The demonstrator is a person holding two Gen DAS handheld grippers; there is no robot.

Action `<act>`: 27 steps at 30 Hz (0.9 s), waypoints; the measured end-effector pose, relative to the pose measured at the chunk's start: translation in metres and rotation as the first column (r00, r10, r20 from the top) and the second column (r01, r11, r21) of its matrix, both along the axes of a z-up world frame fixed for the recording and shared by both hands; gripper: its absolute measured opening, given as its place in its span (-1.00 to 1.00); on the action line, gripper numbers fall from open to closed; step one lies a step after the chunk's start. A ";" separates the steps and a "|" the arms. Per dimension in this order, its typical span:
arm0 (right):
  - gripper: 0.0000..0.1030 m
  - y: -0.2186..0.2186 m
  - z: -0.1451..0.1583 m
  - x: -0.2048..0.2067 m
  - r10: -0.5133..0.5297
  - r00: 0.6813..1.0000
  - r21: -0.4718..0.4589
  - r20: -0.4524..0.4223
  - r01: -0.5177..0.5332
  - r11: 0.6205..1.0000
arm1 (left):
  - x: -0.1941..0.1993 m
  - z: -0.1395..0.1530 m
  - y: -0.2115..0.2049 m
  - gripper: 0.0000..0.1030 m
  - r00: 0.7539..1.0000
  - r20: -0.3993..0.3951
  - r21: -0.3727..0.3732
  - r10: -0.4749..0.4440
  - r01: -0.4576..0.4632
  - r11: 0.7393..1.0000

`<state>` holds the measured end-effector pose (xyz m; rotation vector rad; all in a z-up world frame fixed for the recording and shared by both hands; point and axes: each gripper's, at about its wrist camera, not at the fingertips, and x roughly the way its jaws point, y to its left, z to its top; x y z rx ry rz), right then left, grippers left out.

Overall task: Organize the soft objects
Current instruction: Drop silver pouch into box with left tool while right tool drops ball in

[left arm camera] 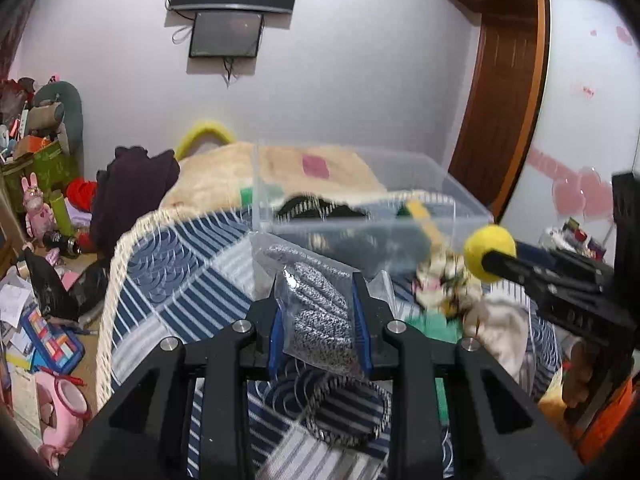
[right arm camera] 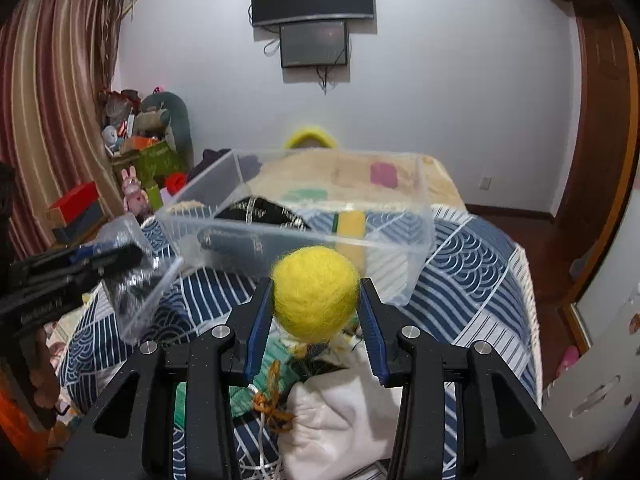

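The left tool [left arm camera: 320, 312] was closed on a clear bag of grey knitwear [left arm camera: 316, 308]; the right tool [right arm camera: 316, 312] gripped a yellow felt ball [right arm camera: 316, 292] near the clear plastic bin [right arm camera: 424, 216].

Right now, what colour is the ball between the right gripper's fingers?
Yellow: the felt ball shows best in the right wrist view.

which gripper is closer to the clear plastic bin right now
Right, as a judgement. The right gripper, clamped on the yellow felt ball, sits just short of the clear plastic bin. The left gripper, holding a bagged knit item, hangs slightly further back.
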<state>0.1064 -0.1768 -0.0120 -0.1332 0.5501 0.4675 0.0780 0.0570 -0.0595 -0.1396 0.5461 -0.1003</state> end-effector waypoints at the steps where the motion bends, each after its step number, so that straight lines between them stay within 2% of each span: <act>1: -0.25 -0.001 0.003 0.000 -0.004 1.000 0.005 0.009 0.004 1.000 | 0.002 0.003 0.002 -0.43 1.000 0.008 0.001 0.004 -0.004 1.000; 10: -0.25 -0.002 0.028 0.016 -0.043 0.993 0.016 0.106 0.042 0.999 | 0.025 0.037 0.007 -0.43 0.994 0.098 -0.020 0.044 -0.042 0.999; 14: -0.25 0.005 0.027 0.034 -0.058 0.992 0.005 0.110 0.057 0.998 | 0.040 0.044 0.009 -0.43 0.992 0.115 -0.050 0.053 -0.048 0.998; 16: -0.25 0.009 0.024 0.043 -0.063 0.992 -0.013 0.107 0.065 0.998 | 0.049 0.045 0.008 -0.42 0.992 0.116 -0.063 0.054 -0.047 0.997; 20: -0.25 0.014 0.016 0.058 -0.078 0.993 -0.061 0.093 0.084 0.995 | 0.074 0.040 0.002 -0.42 0.992 0.106 -0.019 0.070 -0.069 0.997; 27: -0.25 0.014 0.001 0.067 -0.085 0.995 -0.095 0.042 0.089 0.991 | 0.114 0.018 -0.005 -0.42 0.997 0.033 -0.017 0.074 -0.074 0.997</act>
